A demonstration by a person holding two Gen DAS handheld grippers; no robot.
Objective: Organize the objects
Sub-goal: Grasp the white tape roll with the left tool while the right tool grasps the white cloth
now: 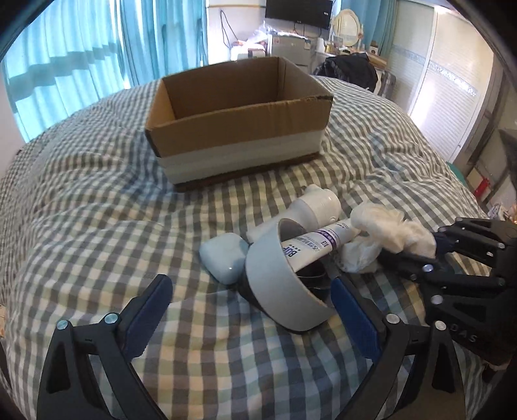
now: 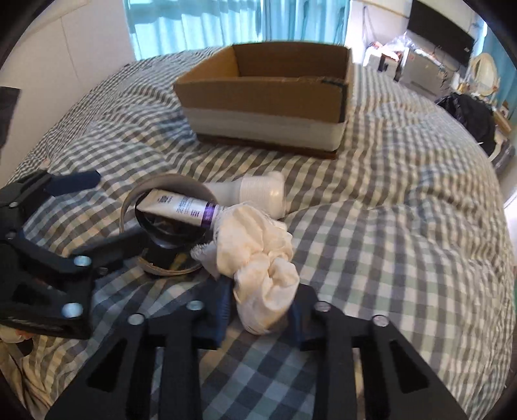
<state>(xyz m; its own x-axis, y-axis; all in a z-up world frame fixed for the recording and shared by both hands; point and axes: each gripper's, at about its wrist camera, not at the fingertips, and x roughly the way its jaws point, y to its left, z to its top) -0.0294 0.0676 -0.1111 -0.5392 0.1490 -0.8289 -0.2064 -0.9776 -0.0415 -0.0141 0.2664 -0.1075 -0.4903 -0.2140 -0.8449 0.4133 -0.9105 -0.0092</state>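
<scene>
A home bedroom: checked duvet point(image 1: 97, 194), teal curtains point(image 1: 80, 48), vanity mirror point(image 1: 347, 27)

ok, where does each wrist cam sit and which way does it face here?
Left wrist: low over the bed, facing the box across the tape roll; its own open fingers in front, right gripper at right.
Right wrist: low, facing the box; right gripper shut on the cloth, left gripper at left.
Shared: box, tape roll, tube, bottle, cloth.
</scene>
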